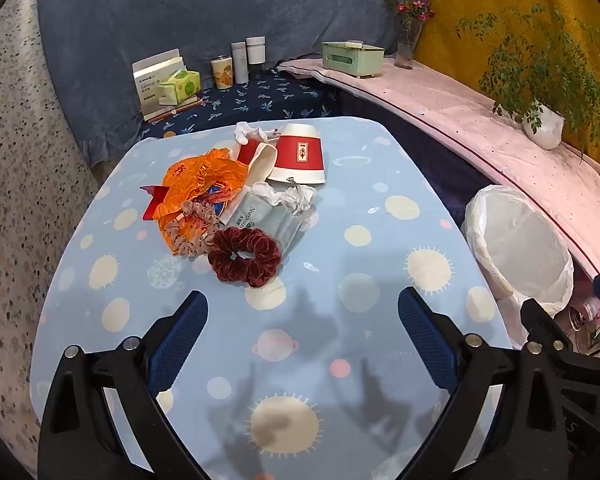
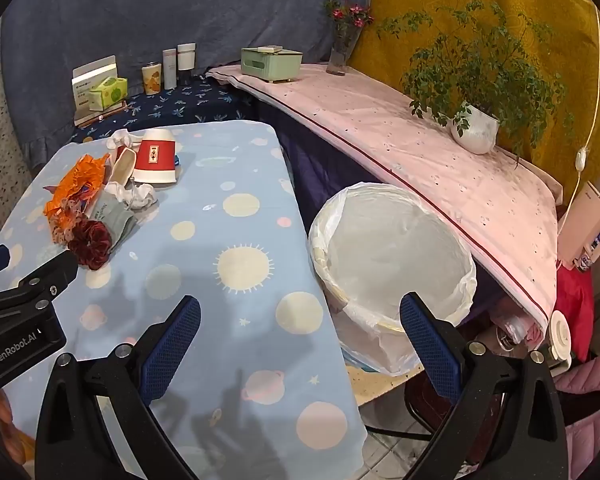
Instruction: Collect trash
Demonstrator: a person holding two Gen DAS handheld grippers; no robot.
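From the left wrist view: the left hand-held gripper [image 1: 302, 308] hangs over the near part of the worktop [image 1: 380, 240], its blue pads spread wide with nothing between them. The trash lies in one heap toward the far left of the cloth — a crumpled orange plastic bag [image 1: 198, 184], two red-and-white paper cups [image 1: 300, 154] tipped over, wads of white tissue [image 1: 296, 196] and a grey-blue folded packet [image 1: 260, 216]. A maroon velvet scrunchie [image 1: 244, 256] and a dotted one [image 1: 194, 232] rest against the heap; whether these count as trash cannot be told. All of it looks light. The bag is probably soft and slippery, best pinched at a bunched fold; a cup likely crushes easily, so a gentle pinch across the rim or wall suits it. Tissue should compress to almost nothing — close fully on its thickest wad.

From the right wrist view: the right hand-held gripper [image 2: 300, 312] is likewise wide apart and empty, poised over the worktop edge. The lined waste bin [image 2: 392, 256] stands just beside the worktop on the right, mouth open, well apart from the heap.
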